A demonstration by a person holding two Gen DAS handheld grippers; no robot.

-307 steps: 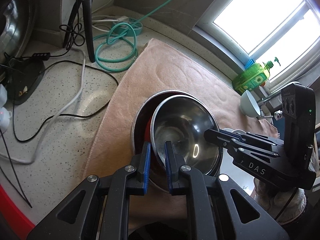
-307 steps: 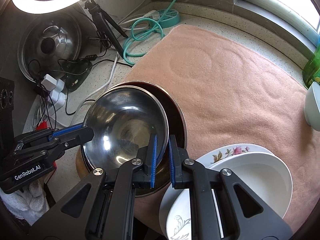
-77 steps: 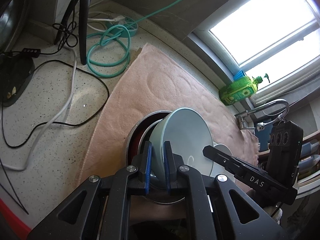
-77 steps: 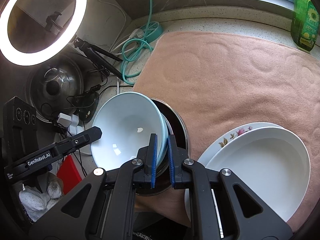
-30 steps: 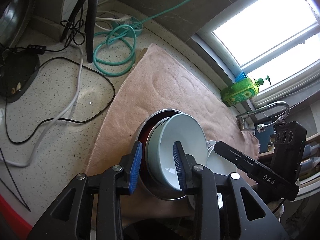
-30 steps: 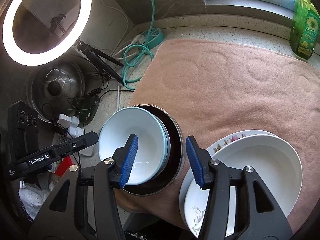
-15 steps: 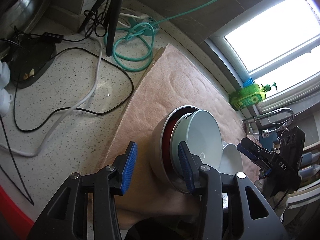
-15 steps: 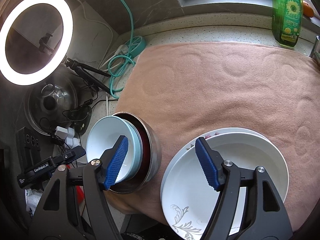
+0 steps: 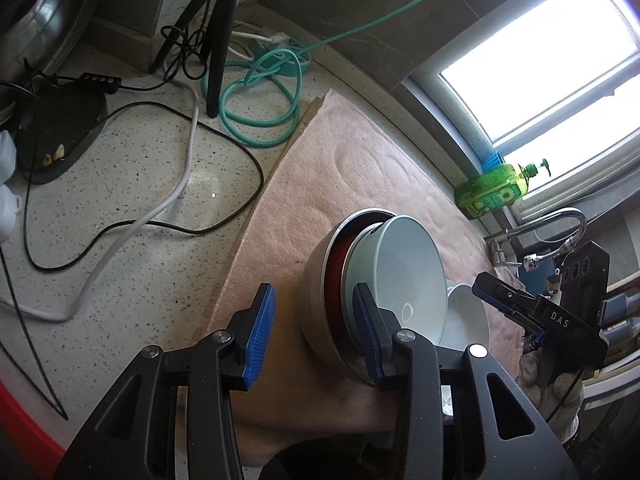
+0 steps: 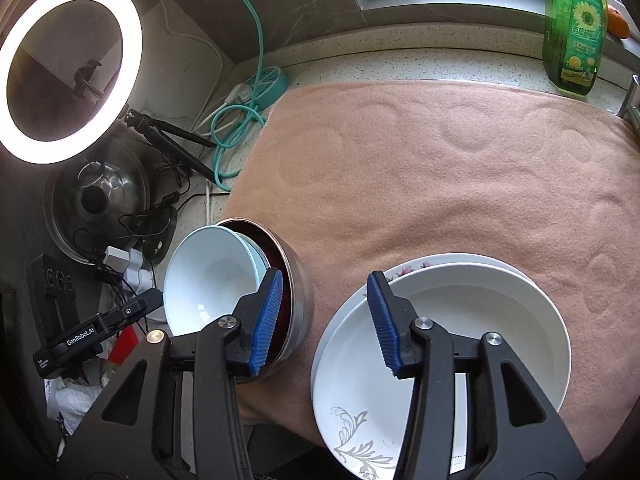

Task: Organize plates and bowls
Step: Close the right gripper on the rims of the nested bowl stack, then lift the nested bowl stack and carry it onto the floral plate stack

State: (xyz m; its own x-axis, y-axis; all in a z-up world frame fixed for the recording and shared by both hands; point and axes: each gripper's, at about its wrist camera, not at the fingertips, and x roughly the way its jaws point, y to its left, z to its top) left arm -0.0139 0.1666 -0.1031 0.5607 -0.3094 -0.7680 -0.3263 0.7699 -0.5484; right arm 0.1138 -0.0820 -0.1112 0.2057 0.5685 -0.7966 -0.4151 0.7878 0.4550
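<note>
Our left gripper (image 9: 310, 334) and right gripper (image 10: 324, 320) hang part-open, both jaws just narrowing on nothing. The pale bowl (image 10: 210, 276) sits nested in the steel bowl (image 10: 298, 288), likely to save space.

Both grippers, left (image 9: 312, 332) and right (image 10: 326, 320), gape, closing.

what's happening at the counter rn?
A person is sorting dishes on a pink towel with two tools. The pale blue bowl sits nested in the steel bowl, with white plates stacked beside it. The left hand-held gripper and right hand-held gripper are both open and hold nothing; their jaws have just been closing a little. The right one hangs between bowl stack and plates.
</note>
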